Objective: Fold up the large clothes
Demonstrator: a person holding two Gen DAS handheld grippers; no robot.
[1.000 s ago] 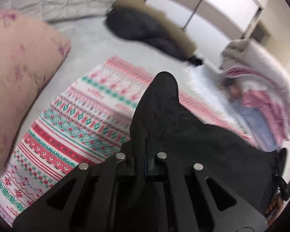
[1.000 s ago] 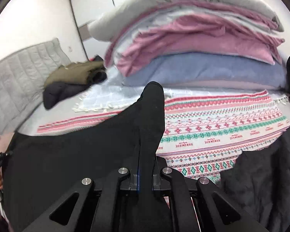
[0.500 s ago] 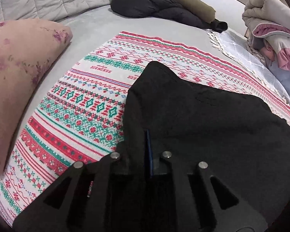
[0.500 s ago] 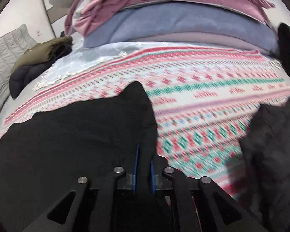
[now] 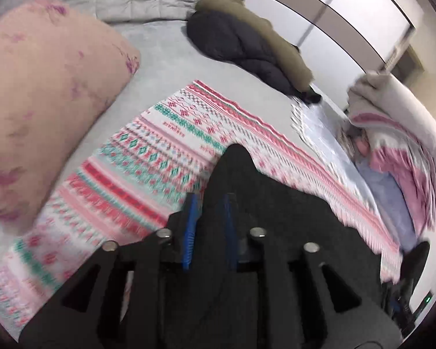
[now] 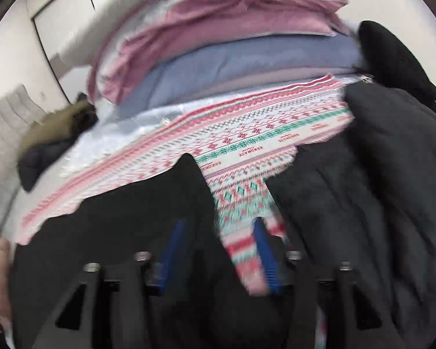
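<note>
While the left gripper (image 5: 209,212) stands narrowly parted around a corner of the black garment (image 5: 276,232), which lies on the patterned blanket (image 5: 160,151), the right gripper (image 6: 218,247) gapes wide, holding nothing; a snagged corner could drag the fold askew.

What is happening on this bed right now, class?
A person with tongs in each hand is folding a black garment on a patterned blanket. The left tongs stand slightly open with a corner of the garment between the blue pads; the right tongs are wide open, the other corner beside the left pad. A dark quilted coat lies to the right, and folded bedding is stacked behind.
</note>
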